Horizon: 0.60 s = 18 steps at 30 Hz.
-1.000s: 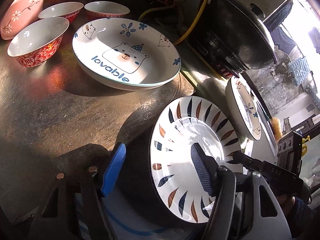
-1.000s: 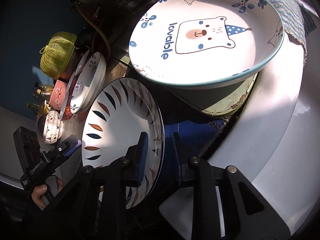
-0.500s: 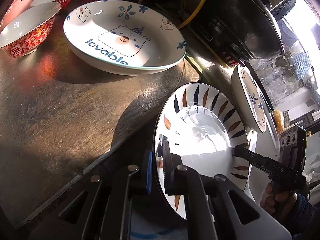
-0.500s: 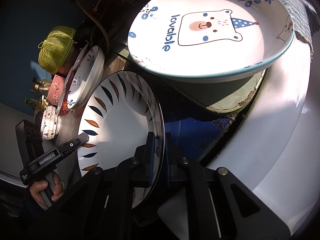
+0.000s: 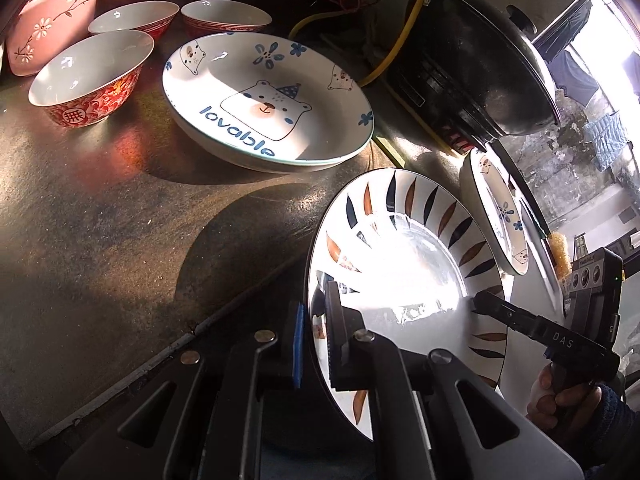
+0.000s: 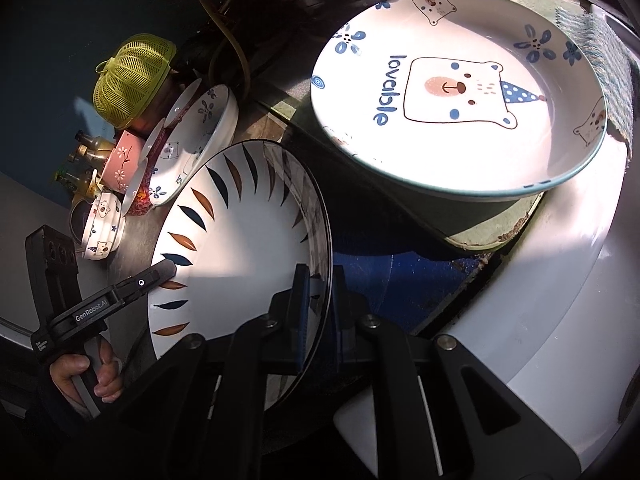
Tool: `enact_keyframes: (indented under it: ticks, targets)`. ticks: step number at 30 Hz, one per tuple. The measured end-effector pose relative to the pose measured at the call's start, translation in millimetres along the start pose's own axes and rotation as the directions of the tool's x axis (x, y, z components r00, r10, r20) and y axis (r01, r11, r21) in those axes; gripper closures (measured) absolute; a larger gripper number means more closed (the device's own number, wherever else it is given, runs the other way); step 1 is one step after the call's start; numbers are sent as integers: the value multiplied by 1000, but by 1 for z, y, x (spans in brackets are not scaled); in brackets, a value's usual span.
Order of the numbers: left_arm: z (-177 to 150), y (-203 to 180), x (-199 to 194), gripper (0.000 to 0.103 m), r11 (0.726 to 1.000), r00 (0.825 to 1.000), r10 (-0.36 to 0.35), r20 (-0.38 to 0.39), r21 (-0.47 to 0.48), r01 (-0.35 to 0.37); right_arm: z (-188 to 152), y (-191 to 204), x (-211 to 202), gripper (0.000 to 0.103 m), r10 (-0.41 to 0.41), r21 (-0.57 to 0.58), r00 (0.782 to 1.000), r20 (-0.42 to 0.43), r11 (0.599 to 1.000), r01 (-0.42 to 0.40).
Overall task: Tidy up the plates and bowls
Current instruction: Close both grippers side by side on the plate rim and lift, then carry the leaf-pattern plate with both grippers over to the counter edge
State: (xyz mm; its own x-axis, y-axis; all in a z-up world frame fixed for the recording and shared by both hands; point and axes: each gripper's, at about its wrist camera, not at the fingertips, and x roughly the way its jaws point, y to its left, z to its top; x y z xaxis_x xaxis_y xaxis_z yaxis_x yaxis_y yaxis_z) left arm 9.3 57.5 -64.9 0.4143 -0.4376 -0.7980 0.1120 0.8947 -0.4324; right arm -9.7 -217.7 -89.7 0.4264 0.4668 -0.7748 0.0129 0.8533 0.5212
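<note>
Fingers (image 5: 335,344) pinching one leaf-patterned plate (image 5: 404,264)

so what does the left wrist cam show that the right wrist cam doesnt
Only the left wrist view: the black wok and three red bowls, the nearest.

Only the right wrist view: the yellow-green mesh cover, bottles and a teal cloth.

Both: the leaf-pattern plate, clamped at opposite rim edges by the left gripper and right gripper, plus bear plates.
</note>
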Motion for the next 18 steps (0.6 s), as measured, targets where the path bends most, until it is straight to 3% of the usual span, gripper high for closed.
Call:
enact_keyframes:
  ticks: [10,18]
  targets:
    - [-20,32,-50,96,991,991,89,98,-113,-77,2,42,13,92,78,-124,996,-52,989,-83]
    - [-54,73,-105,96,951,962,207,179,-268,-155,-5,100,38,92,152,-263,978,-145,947,-186]
